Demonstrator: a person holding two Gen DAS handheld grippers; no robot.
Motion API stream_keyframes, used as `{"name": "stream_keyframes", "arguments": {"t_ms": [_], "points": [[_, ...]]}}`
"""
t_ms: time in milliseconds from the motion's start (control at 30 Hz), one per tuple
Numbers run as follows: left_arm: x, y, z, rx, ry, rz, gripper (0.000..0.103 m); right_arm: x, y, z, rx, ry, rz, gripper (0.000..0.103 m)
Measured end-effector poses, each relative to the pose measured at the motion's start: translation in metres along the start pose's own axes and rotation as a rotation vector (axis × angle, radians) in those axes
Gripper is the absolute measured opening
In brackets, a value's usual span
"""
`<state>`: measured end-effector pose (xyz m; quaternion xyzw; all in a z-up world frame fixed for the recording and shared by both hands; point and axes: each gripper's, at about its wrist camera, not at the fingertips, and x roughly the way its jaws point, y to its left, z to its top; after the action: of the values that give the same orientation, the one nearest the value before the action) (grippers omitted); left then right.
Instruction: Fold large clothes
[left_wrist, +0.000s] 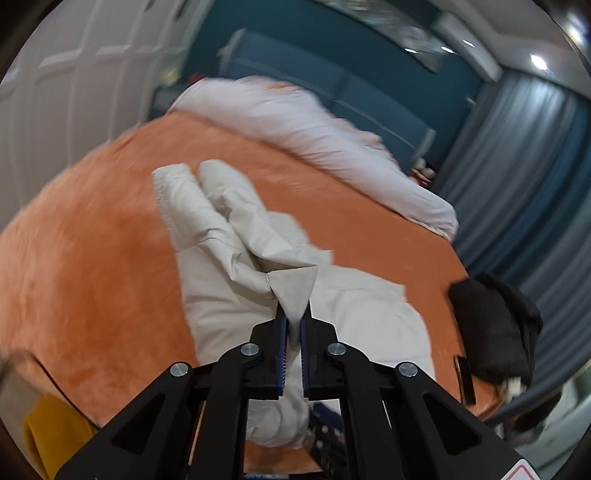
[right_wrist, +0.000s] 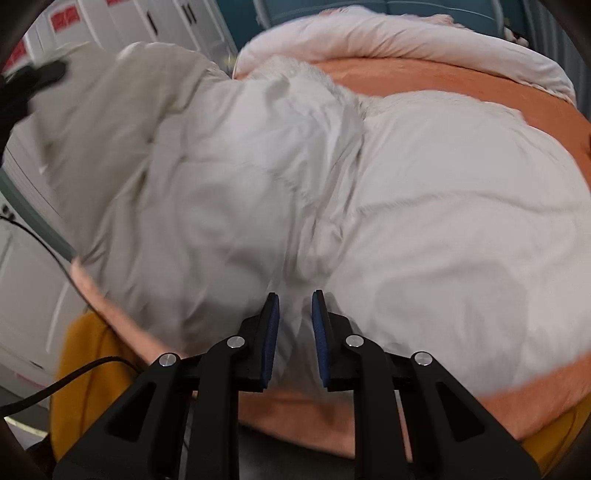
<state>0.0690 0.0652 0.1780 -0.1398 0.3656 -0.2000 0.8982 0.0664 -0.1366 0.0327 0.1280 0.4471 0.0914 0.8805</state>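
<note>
A large pale beige-white padded garment (left_wrist: 221, 258) lies on a bed with an orange blanket (left_wrist: 92, 258), its two sleeves pointing away from me. My left gripper (left_wrist: 294, 308) is shut on a pointed corner of the garment, which is pulled up off the bed between the blue pads. In the right wrist view the garment (right_wrist: 406, 221) fills most of the picture, and its left part is raised and blurred. My right gripper (right_wrist: 294, 297) is at the garment's near edge with a fold of fabric pinched between its pads.
A white duvet (left_wrist: 314, 125) is bunched along the head of the bed. A black cloth item (left_wrist: 495, 325) and a flat dark object (left_wrist: 466, 380) lie at the bed's right edge, near grey curtains (left_wrist: 535, 166). White wardrobe doors (left_wrist: 74, 74) stand to the left. A person's forearm (right_wrist: 110, 314) and yellow clothing (right_wrist: 85, 369) are close by.
</note>
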Motion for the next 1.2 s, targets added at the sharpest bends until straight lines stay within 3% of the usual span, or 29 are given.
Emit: {"name": "stream_keyframes", "arguments": {"t_ms": [100, 233, 367, 400, 467, 500, 533, 700, 900, 1033, 1200], "points": [[0.000, -0.027, 0.003, 0.036, -0.017, -0.028, 0.001, -0.009, -0.007, -0.017, 0.015, 0.010, 0.023, 0.017], [-0.002, -0.044, 0.002, 0.069, -0.020, -0.089, 0.000, 0.018, -0.015, -0.027, 0.024, 0.073, 0.040, 0.015], [-0.018, -0.046, 0.000, 0.135, -0.092, 0.042, 0.000, -0.002, -0.015, -0.017, 0.060, 0.029, 0.095, 0.015], [-0.020, -0.035, 0.002, 0.104, -0.092, 0.072, 0.000, -0.014, -0.017, -0.012, 0.062, -0.011, 0.089, 0.016], [-0.016, 0.001, 0.005, 0.011, -0.061, 0.135, 0.016, -0.028, -0.022, 0.003, 0.062, -0.062, 0.081, 0.016], [-0.010, 0.024, 0.003, -0.048, -0.033, 0.188, 0.041, -0.034, -0.026, 0.013, 0.056, -0.085, 0.067, 0.016], [-0.006, 0.042, -0.001, -0.096, -0.013, 0.224, 0.058, -0.035, -0.028, 0.020, 0.050, -0.097, 0.058, 0.016], [0.010, 0.142, -0.045, -0.396, 0.101, 0.338, 0.062, -0.030, -0.029, 0.056, 0.052, -0.114, 0.027, 0.016], [0.031, 0.215, -0.093, -0.652, 0.178, 0.349, 0.065, 0.005, -0.027, 0.091, 0.009, -0.078, -0.040, 0.016], [0.045, 0.230, -0.102, -0.745, 0.179, 0.280, 0.072, 0.047, -0.029, 0.109, 0.043, -0.006, -0.052, 0.016], [0.073, 0.233, -0.087, -0.717, 0.167, 0.242, 0.077, 0.100, -0.011, 0.117, -0.054, 0.061, -0.136, 0.016]]}}
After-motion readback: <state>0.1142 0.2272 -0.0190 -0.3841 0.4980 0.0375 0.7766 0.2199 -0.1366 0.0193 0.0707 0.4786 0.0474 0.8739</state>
